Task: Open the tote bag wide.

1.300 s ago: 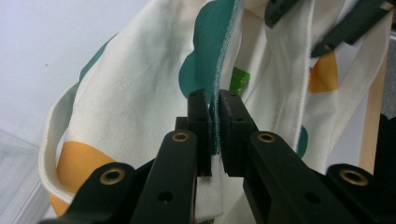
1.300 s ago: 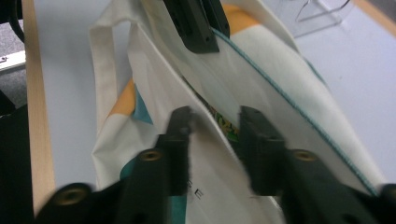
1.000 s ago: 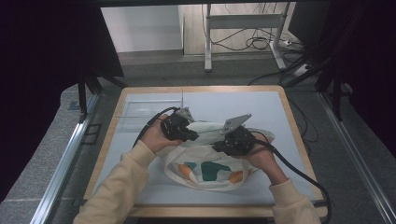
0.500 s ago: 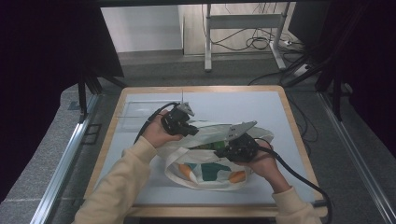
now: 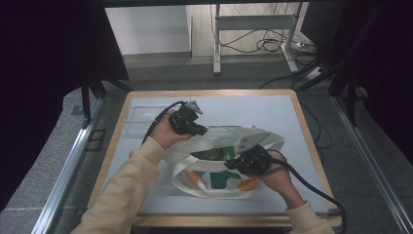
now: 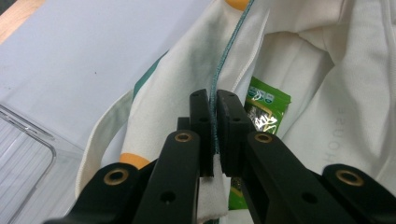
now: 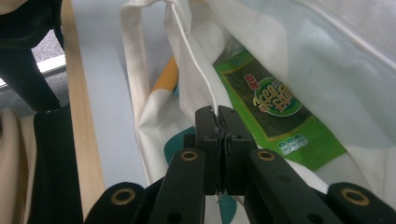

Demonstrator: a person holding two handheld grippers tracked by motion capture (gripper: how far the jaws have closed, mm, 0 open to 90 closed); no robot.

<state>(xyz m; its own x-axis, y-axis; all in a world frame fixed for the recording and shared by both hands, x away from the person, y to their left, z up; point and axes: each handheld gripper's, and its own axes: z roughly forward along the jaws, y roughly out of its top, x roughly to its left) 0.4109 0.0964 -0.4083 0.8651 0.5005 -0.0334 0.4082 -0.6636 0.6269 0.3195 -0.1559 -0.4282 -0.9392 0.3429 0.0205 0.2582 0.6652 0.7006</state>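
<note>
High view first: the cloth tote bag (image 5: 214,161) lies on the pale blue mat (image 5: 253,109) toward the near, six o'clock side of the table, with both grippers pulling its mouth apart. The left gripper (image 5: 198,129) sits at about ten o'clock of the bag and the right gripper (image 5: 233,165) at about four o'clock of the opening, so the rim is stretched between them. In the left gripper view the jaws are pinched nearly together on the bag's edge right along the green stitched seam (image 6: 215,107), cloth squeezed flat between the pads. Same deal in the right gripper view: jaws clamped tight on a white hem of the bag (image 7: 196,70), nothing else in the bite. Inside you can see a green snack packet (image 7: 271,112) lying flat on the bag's floor, at about one o'clock from the right jaws. A clear plastic tray (image 6: 23,154) sits off at eight o'clock in the left gripper view, just beside the bag. My read is that this is the hold-it-open step, either for packing or for emptying, I can't tell which. Next move probably needs one hand to keep the rim taut while the other lets go and reaches in, without letting the mouth flop shut over the packet.
</note>
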